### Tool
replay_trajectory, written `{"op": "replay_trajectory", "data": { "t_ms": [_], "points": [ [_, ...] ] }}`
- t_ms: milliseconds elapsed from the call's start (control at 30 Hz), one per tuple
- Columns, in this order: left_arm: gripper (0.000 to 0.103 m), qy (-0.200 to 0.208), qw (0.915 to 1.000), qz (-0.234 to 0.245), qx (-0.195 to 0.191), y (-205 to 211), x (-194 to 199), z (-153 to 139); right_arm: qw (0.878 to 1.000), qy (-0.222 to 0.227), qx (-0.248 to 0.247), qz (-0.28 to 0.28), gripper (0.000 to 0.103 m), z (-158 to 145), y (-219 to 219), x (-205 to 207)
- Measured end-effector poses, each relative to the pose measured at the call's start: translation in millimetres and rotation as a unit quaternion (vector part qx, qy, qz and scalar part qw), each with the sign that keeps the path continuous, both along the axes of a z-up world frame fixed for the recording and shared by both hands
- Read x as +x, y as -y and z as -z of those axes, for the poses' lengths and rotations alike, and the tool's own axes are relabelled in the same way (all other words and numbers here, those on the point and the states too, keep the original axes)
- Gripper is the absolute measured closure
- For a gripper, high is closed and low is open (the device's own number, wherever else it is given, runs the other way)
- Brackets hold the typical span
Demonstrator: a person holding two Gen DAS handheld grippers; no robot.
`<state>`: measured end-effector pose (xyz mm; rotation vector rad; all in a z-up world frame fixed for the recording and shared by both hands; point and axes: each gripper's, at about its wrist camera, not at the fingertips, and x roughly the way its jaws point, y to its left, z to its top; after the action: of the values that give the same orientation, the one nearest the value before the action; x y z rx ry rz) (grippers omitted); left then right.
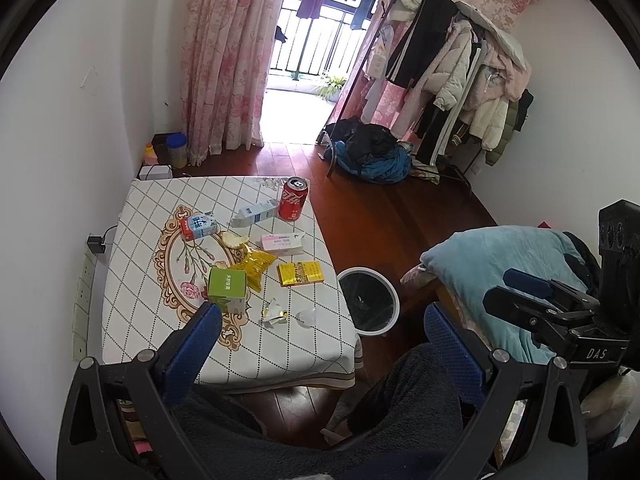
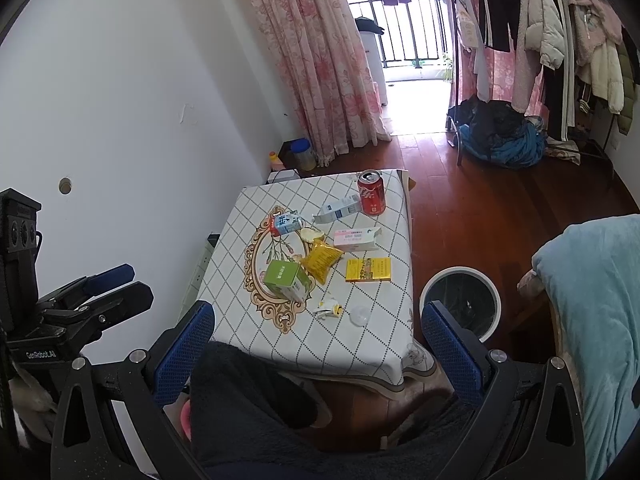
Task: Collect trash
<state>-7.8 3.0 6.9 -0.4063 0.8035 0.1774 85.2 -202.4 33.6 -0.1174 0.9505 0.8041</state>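
Note:
Trash lies on a small table with a white checked cloth (image 1: 132, 320) (image 2: 372, 344): a red cola can (image 1: 293, 199) (image 2: 371, 193), a green box (image 1: 227, 288) (image 2: 285, 279), a yellow snack bag (image 1: 255, 266) (image 2: 320, 260), a yellow flat pack (image 1: 301, 274) (image 2: 368, 270), a pink box (image 1: 280, 243) (image 2: 354, 239), two milk cartons (image 1: 199, 226) (image 2: 338, 208), a crumpled wrapper (image 1: 274, 312) (image 2: 329, 307). A white-rimmed bin (image 1: 370, 306) (image 2: 462, 300) stands right of the table. My left gripper (image 1: 322, 320) and right gripper (image 2: 318, 318) are open, empty, held back above the near table edge.
A white wall is left of the table, with a power strip (image 1: 82, 300). A blue blanket on a seat (image 1: 500, 272) (image 2: 596, 320) is to the right. A clothes rack (image 1: 452, 80) and a heap of clothes (image 1: 368, 154) stand on the wooden floor behind. My dark-clad knees (image 1: 320, 420) are below.

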Motion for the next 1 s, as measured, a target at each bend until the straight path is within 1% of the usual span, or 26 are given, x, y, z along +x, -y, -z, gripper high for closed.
{"op": "replay_trajectory", "data": {
  "t_ms": [100, 1000],
  "points": [
    [0.000, 0.000, 1.0000, 0.002, 0.000, 5, 7, 3, 1.000, 0.000, 0.000, 0.000, 0.000, 0, 0, 0],
    [0.000, 0.001, 1.0000, 0.005, -0.003, 11, 10, 4, 1.000, -0.002, 0.003, 0.002, 0.000, 0, 4, 0]
  ]
}}
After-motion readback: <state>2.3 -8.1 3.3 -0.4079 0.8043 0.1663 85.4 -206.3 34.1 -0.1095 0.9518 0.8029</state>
